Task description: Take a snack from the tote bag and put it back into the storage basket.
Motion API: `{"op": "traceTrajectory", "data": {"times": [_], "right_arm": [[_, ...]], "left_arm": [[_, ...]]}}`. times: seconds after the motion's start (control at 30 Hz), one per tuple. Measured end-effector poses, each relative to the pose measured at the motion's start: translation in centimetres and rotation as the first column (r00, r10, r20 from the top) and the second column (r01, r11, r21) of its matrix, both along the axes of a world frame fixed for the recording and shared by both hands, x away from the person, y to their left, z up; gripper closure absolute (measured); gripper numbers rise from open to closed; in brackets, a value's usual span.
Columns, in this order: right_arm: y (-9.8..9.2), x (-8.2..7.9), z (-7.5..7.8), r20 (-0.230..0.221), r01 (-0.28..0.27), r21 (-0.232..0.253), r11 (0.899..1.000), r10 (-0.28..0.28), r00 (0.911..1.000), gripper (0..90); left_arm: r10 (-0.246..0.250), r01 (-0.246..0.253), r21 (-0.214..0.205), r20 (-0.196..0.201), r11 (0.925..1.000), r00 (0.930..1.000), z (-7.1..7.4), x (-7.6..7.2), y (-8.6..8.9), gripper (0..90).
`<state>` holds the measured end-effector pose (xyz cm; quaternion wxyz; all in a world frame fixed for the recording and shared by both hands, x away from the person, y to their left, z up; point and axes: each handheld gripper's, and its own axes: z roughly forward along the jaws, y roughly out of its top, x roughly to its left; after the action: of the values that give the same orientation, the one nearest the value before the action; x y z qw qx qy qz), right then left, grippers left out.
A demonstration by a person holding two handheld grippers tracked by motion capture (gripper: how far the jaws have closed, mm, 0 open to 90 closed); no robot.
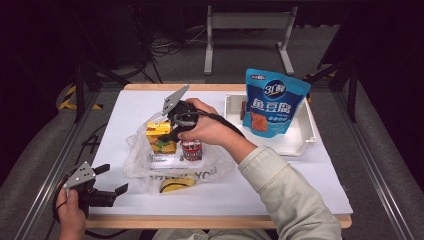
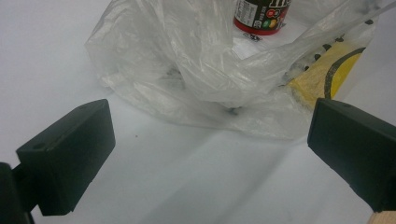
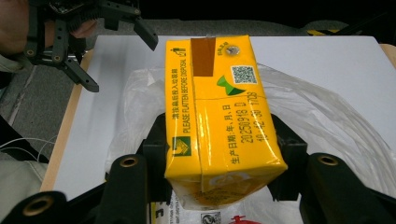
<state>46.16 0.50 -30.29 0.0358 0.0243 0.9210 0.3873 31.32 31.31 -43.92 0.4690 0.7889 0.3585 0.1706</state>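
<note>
My right gripper [image 1: 167, 134] is shut on a yellow drink carton [image 1: 160, 136], held above an open clear plastic bag [image 1: 142, 155] in the middle of the white table. In the right gripper view the carton [image 3: 219, 116] sits clamped between the two black jaws, its top end pointing away. Inside the bag stands a small red-and-dark can [image 1: 191, 150], also seen in the left gripper view as the can [image 2: 261, 16], and a yellow packet [image 1: 175, 185] lies at the bag's near edge. My left gripper [image 1: 111, 180] rests open at the table's near left corner, jaws empty, facing the bag [image 2: 201, 70].
A white tray [image 1: 300, 145] at the right back holds a blue upright snack pouch [image 1: 274, 102] and a small brown item. Bare white tabletop [image 1: 300, 185] lies near right and far left. The wooden table edge [image 1: 215, 221] runs along the front.
</note>
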Motion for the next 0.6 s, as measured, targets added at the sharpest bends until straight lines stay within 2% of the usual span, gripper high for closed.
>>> {"op": "traceTrajectory", "data": {"times": [0.6], "right_arm": [[-2.9, 0.1, 2.1, 0.006, 0.019, 0.038, 0.999, -0.020, 0.9998, 52.7]], "left_arm": [[-0.003, 0.003, 0.003, -0.006, 1.0000, 1.0000, 0.0, 0.1, -0.1, 1.3]]}}
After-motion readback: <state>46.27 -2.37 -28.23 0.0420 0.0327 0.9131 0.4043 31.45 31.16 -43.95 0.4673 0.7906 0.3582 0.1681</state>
